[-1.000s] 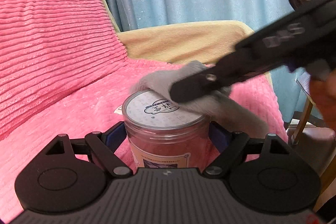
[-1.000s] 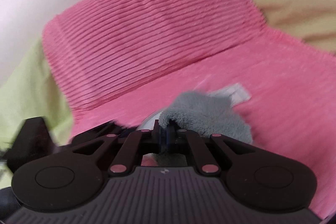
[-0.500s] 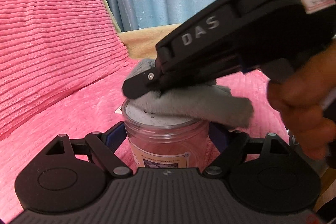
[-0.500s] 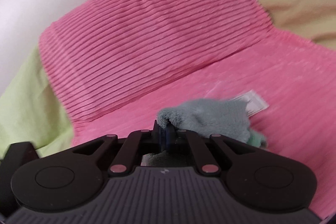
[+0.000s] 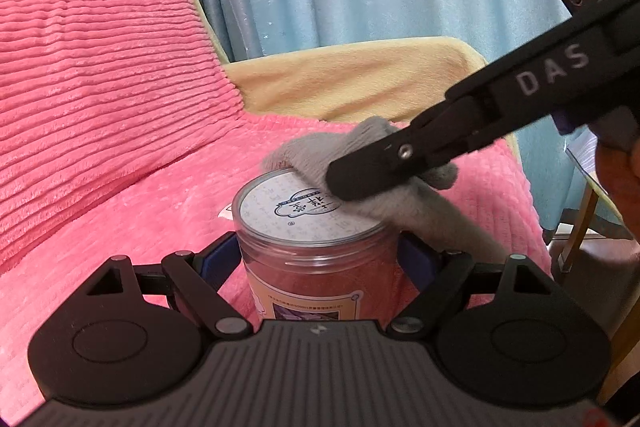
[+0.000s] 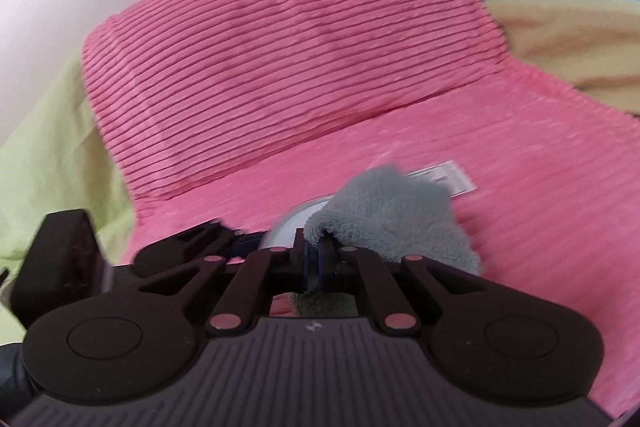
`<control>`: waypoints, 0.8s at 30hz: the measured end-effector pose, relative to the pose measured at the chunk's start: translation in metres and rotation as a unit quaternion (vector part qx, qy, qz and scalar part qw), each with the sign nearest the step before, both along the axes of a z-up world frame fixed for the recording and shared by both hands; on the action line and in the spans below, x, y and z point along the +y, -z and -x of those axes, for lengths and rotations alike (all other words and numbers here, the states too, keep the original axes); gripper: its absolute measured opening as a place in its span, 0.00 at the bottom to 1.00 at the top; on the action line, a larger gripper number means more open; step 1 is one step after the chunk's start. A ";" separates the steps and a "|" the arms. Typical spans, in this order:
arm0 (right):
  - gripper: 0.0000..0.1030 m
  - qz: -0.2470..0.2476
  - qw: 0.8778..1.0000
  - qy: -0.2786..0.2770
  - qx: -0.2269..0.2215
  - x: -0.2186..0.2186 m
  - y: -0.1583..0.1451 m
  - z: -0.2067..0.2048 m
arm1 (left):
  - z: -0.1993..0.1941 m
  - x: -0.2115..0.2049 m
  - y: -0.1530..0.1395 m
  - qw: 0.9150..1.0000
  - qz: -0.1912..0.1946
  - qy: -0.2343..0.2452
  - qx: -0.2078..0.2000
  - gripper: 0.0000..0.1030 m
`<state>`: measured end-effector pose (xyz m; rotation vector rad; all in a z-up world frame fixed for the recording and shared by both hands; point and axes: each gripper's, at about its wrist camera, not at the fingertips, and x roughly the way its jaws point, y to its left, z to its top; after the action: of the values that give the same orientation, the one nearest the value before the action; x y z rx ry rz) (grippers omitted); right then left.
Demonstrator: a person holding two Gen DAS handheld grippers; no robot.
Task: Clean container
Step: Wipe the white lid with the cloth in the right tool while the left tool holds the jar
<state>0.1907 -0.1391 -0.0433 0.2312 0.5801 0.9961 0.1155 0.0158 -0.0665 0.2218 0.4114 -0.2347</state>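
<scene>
Container [image 5: 316, 259] is clamped by left gripper [image 5: 320, 259] | cloth [image 5: 360, 155] is pinched by right gripper [image 6: 320, 259] | lid [image 5: 296, 211] is being wiped, sides judged left

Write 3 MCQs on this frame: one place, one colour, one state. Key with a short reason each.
1. Where does the grey cloth touch the jar?
A. on its lid
B. under its base
C. inside it

2. What colour is the blanket under the jar?
A. blue
B. pink
C. white

3. What is the left gripper doing?
A. hanging open over the blanket
B. shut on the cloth
C. shut on the jar

Key: A, the cloth held by the right gripper lies on the far right part of the printed lid; B, ribbed pink fabric surrounds the jar; C, both blue pads press the jar's sides.
</scene>
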 end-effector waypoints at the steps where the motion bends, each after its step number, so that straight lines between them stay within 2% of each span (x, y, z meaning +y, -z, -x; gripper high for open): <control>1: 0.03 0.001 1.000 0.001 -0.001 0.000 0.000 0.000 | 0.000 -0.001 0.000 1.000 -0.001 0.000 0.000 0.82; 24: 0.03 0.024 0.999 0.022 -0.027 -0.005 -0.005 0.000 | -0.001 -0.006 -0.001 1.000 -0.006 0.001 0.001 0.82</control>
<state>0.1904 -0.1444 -0.0384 0.1744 0.5473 0.9427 0.1165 0.0098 -0.0656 0.2345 0.4142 -0.2333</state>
